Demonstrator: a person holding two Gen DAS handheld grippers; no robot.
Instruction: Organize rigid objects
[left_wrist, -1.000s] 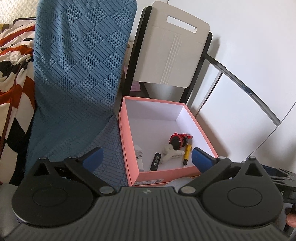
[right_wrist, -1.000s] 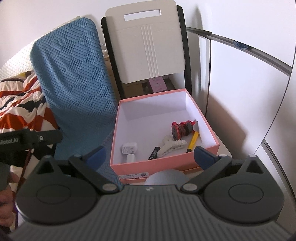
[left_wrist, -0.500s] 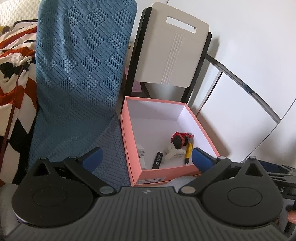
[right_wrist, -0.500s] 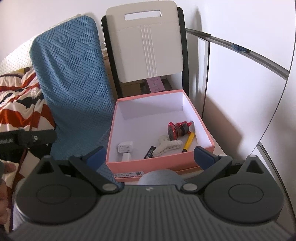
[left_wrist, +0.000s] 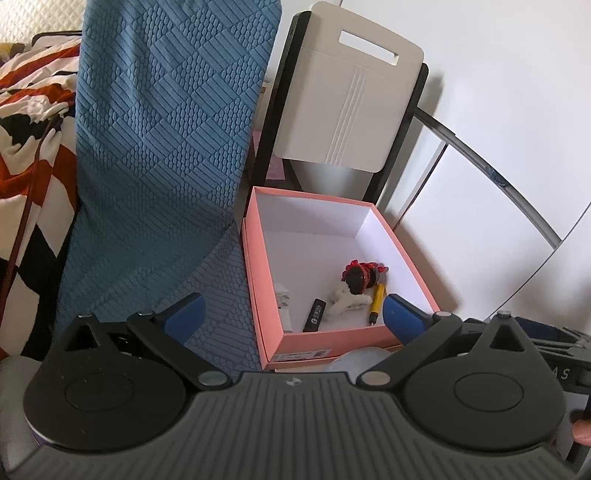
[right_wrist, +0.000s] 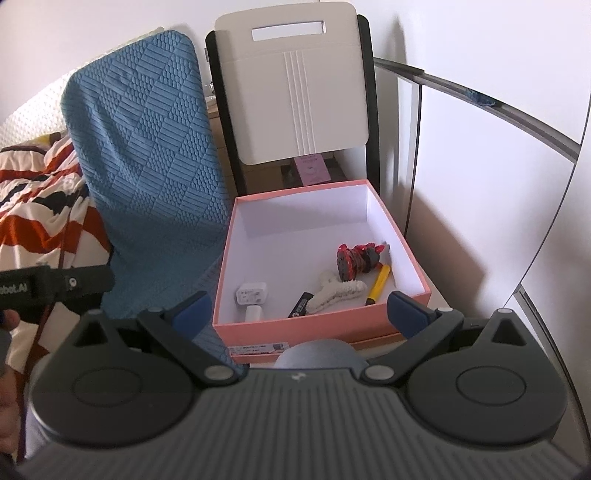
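We hold both tongs, left and right, spread wide apart and gripping nothing, short of the pink box. A blue textured cushion leans against the box's left wall; a white chair back rises behind it; a white panel stands near its right side. The box's far half is bare white floor. Near the front wall lie a white charger, a black USB stick, a white hair claw, a red-black toy, and a yellow pen, whose long axis slants from front toward back-right.
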